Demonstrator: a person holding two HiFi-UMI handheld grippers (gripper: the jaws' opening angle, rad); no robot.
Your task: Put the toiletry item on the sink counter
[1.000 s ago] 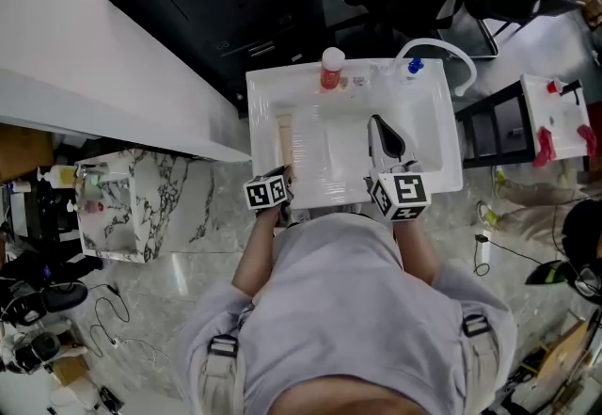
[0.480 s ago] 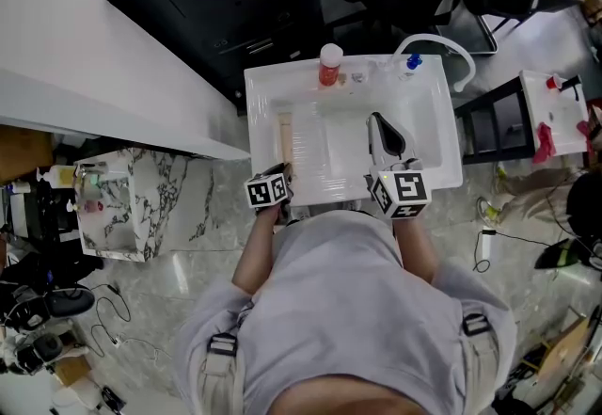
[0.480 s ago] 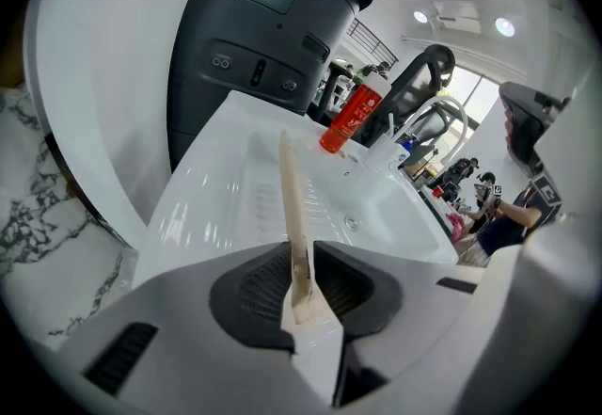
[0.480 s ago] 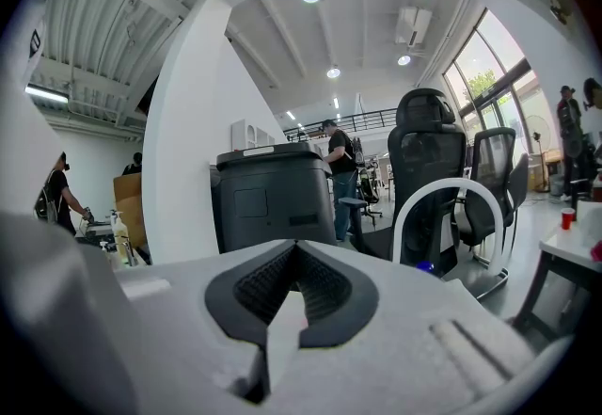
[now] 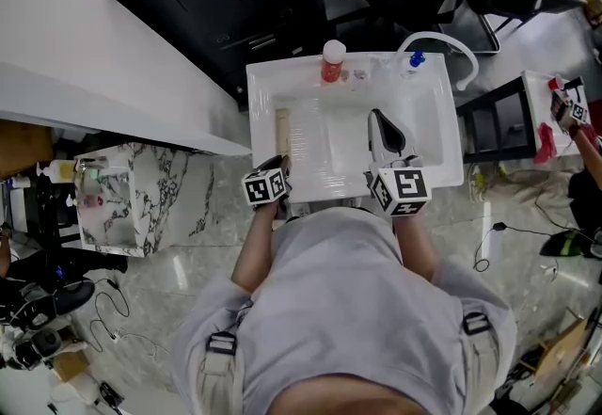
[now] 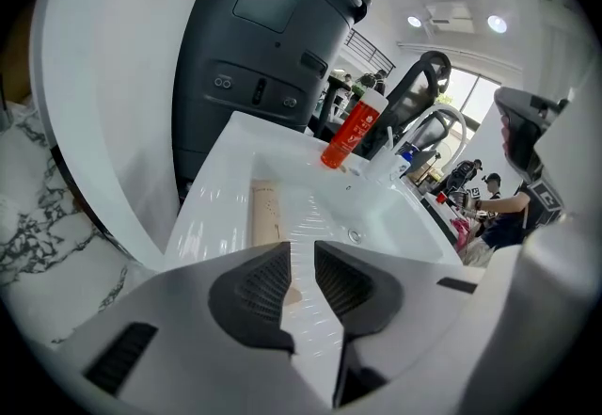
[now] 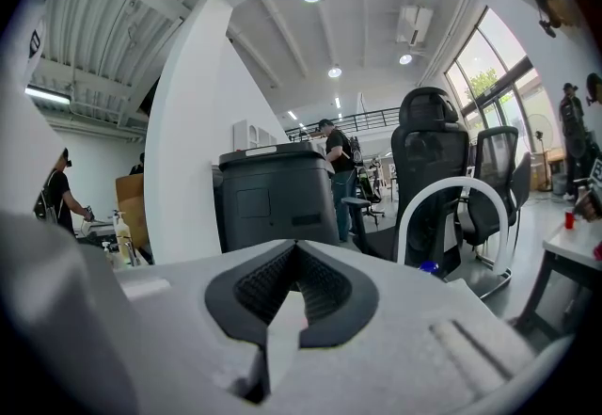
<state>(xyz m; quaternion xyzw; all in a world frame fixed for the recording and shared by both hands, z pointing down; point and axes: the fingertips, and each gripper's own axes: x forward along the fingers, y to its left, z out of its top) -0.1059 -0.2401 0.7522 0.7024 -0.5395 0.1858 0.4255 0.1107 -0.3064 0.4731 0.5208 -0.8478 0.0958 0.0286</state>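
Here, seen from the head camera, a person stands at a white sink (image 5: 263,91) with a two-jaw gripper in each hand. The task item, a red bottle (image 5: 331,66) with a white cap, stands upright on the back ledge of the sink, left of the white arched faucet (image 5: 450,46) and well apart from both grippers. A small blue-topped object (image 5: 415,59) sits at the foot of the faucet.

The left gripper (image 6: 301,251) is held over the front left corner of the sink. In the left gripper view its jaws stand slightly apart, leaving a narrow gap. Only the wet basin surface shows through the gap, and nothing is gripped. A beige flat bar (image 5: 281,135) lies lengthwise along the left side of the basin, just ahead of this gripper.

The right gripper (image 7: 296,251) reaches over the front right part of the basin and points upward and outward. In the right gripper view its ridged pads meet at the tips, with nothing between them. Beyond them that view shows a dark bin (image 7: 277,197) and black office chairs (image 7: 428,168).

A marble-patterned cabinet (image 5: 141,206) stands on the floor to the person's left.
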